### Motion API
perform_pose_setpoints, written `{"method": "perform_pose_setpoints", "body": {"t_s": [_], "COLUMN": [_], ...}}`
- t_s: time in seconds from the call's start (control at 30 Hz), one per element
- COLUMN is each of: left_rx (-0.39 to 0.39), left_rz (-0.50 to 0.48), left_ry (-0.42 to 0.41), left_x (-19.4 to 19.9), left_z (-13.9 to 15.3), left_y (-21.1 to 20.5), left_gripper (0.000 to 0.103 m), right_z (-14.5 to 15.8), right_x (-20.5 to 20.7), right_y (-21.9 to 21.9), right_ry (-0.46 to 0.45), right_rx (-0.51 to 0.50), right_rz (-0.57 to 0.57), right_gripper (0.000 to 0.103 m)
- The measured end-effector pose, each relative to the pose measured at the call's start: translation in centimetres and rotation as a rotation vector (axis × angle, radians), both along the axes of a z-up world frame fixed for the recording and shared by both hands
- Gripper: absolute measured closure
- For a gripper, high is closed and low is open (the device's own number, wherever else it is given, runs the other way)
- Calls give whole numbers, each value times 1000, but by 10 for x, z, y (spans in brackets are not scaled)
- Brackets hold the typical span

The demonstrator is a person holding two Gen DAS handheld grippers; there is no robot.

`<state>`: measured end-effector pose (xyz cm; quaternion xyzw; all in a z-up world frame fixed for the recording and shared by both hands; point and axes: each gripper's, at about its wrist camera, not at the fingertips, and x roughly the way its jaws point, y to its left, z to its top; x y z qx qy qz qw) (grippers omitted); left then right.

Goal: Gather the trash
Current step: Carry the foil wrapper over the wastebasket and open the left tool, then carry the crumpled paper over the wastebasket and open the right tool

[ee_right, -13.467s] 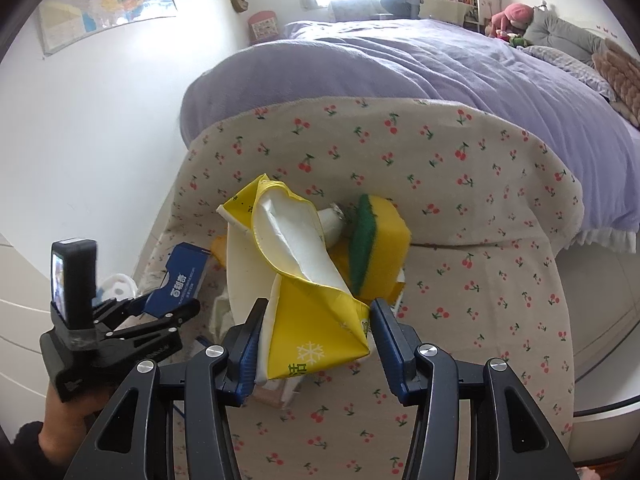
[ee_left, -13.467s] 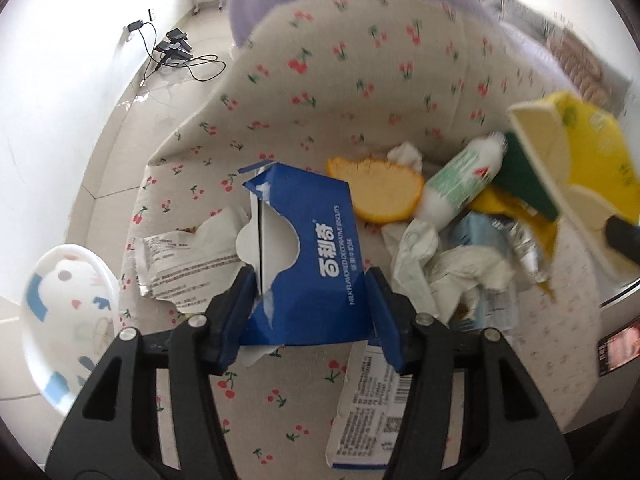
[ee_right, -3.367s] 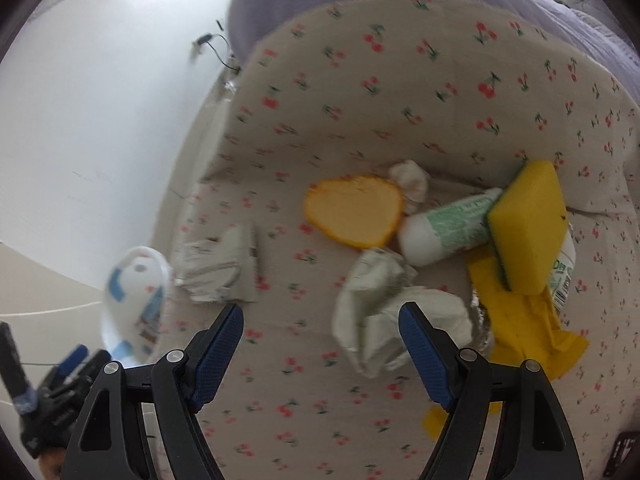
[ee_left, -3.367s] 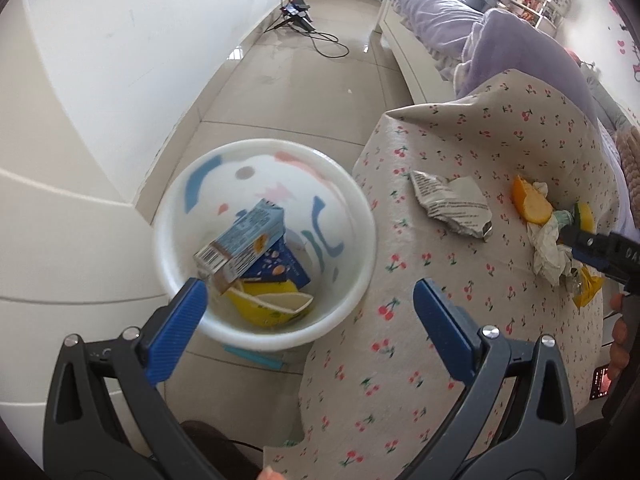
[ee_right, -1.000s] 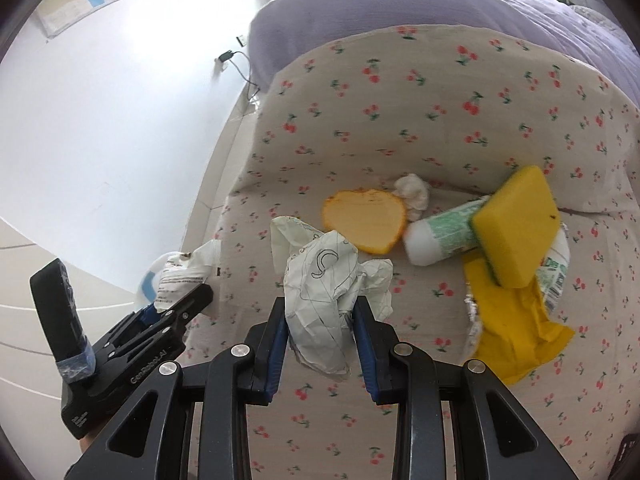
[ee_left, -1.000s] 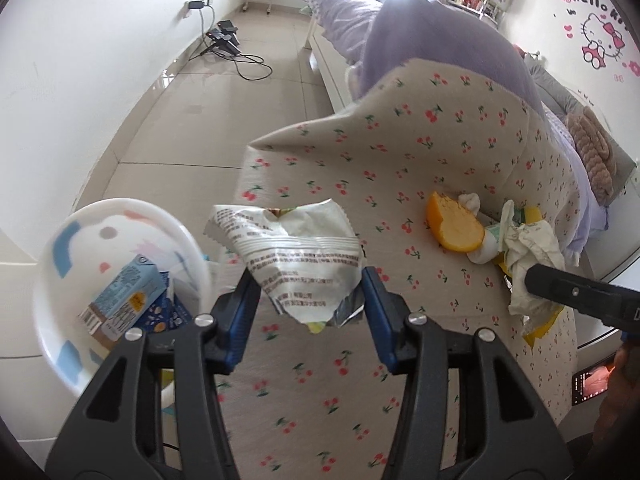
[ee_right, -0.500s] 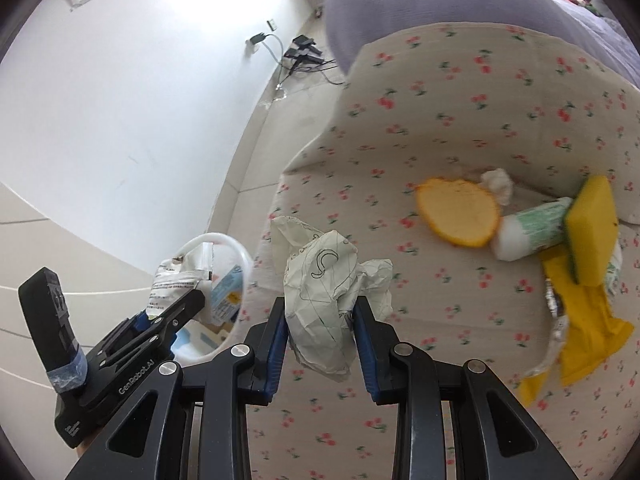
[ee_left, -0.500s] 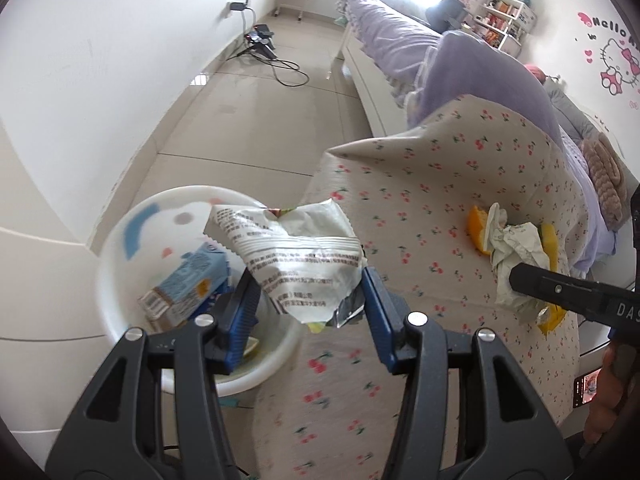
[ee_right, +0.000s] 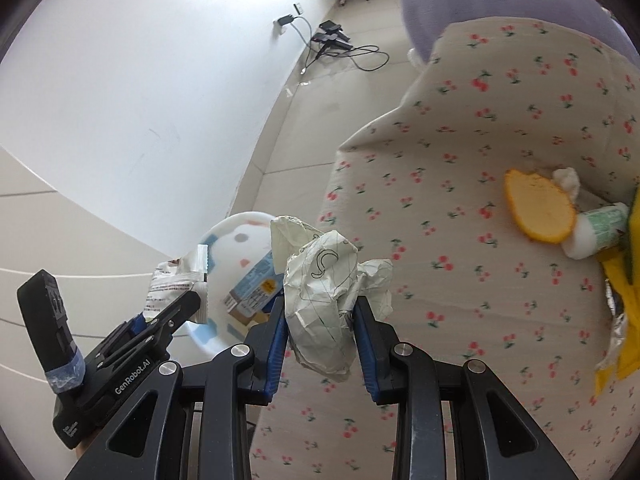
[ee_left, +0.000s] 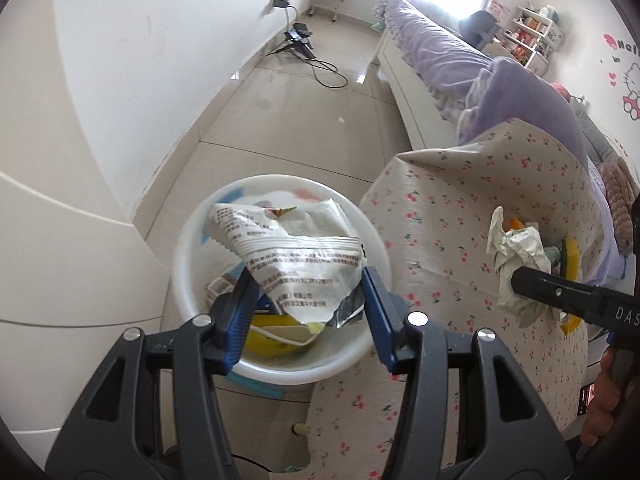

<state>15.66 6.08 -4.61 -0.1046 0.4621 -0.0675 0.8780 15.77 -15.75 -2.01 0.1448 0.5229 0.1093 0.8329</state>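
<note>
Right in front of the left wrist camera, the left gripper [ee_left: 306, 312] has its two blue jaws squeezed on a crinkly white snack wrapper [ee_left: 296, 256] with black print on it. The wrapper hangs over the white trash bin [ee_left: 192, 236], which stands on the tile floor just beside the table. Down in the bin lie a yellow packet [ee_left: 276, 336] and a small carton [ee_right: 254, 286].

In the right wrist view, the right gripper [ee_right: 320, 332] has its blue jaws closed on a crumpled ball of white paper [ee_right: 324, 292]. This paper is up in the air above the edge of the cherry-print tablecloth [ee_right: 460, 240], close to the bin.

Farther back on the cloth, more trash is waiting. An orange peel [ee_right: 538, 208] lies next to a small white tissue wad [ee_right: 568, 180]. A white and green bottle [ee_right: 596, 232] lies on its side, touching the peel. A yellow wrapper [ee_right: 622, 320] sits at the right edge.

Beyond the table there is a purple bed [ee_left: 440, 52], and black cables [ee_left: 316, 60] lie on the floor by the wall.
</note>
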Motion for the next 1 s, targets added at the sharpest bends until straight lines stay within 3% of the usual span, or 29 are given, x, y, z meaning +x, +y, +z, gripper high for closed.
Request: {"method": "perform_pose_setpoints", "body": {"t_s": [0.1,0.17,0.23,0.37,0.83,1.0], "left_rx": [-7,-4,12,50,58,8], "left_rz": [13,32,54,90,174,183], "left_ry": [0,7,6,19,82,80], "left_x": [1,1,1,-2,-28,-33], "left_z": [-1,-1,0,1,3,8], "left_y": [7,11,14,23,73,77], "left_gripper": [40,19,17,2,1,1], "right_z": [-2,-4,-6,-12,-34,-36], "right_x": [1,2,5,9,31,34], "right_y": [10,17,24,36,65,73], "right_ry": [1,-1,-1,1,-1,-28], "right_rx": [2,7,8,9,46,67], "right_rz": [16,27,37,53,102,130], "right_gripper": [70,70,70,70,70,67]}}
